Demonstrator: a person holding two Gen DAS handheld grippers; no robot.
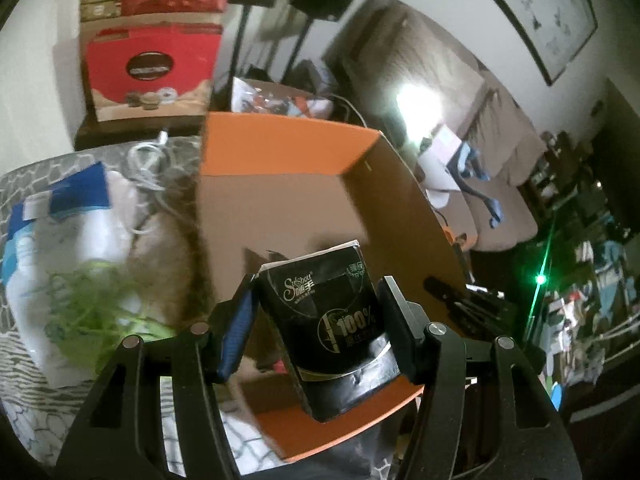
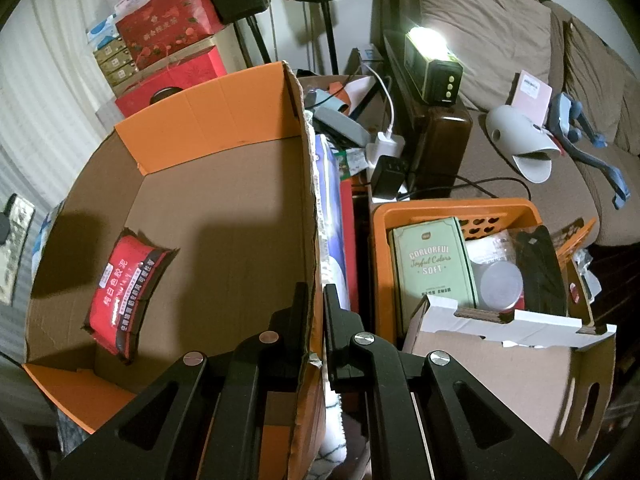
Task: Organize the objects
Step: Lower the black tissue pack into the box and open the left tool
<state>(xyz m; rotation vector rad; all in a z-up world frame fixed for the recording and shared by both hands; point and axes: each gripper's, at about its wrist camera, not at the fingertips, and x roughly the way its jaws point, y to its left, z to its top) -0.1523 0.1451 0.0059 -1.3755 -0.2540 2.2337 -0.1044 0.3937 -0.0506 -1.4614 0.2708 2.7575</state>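
- Nearest, the left tool (image 1: 318, 322) is clamped on a black tissue pack (image 1: 332, 332), one pad on each narrow side, so the pack hangs upright with its printed face to the camera; the side grip, I judge, leaves its bottom free to be lowered flat.
- Just beyond, the pack hangs over the cardboard box (image 1: 280, 208), inside its orange rim, which reads as the carry step just before a drop-off.
- Likewise close in, the right tool (image 2: 316, 320) is shut on the box's upright side wall (image 2: 306, 200), a finger on either face; probably it steadies the light carton and keeps that wall from folding inward while the other hand loads it.
- Inside the box, a red packet (image 2: 128, 292) lies against the left wall, leaving most of the floor bare for the tissue pack.
- Beside the box in the left view, a plastic bag with green leaves (image 1: 88, 308) and a coil of white cable (image 1: 148, 168) lie on the grey patterned surface (image 1: 24, 360), apparently not yet sorted; blur hides their detail.
- Right of the box, an orange basket (image 2: 452, 208) holds a pale green tin (image 2: 434, 264) standing on edge, packed tight.
- Farthest off, red gift cartons (image 2: 168, 20) are stacked by the wall.
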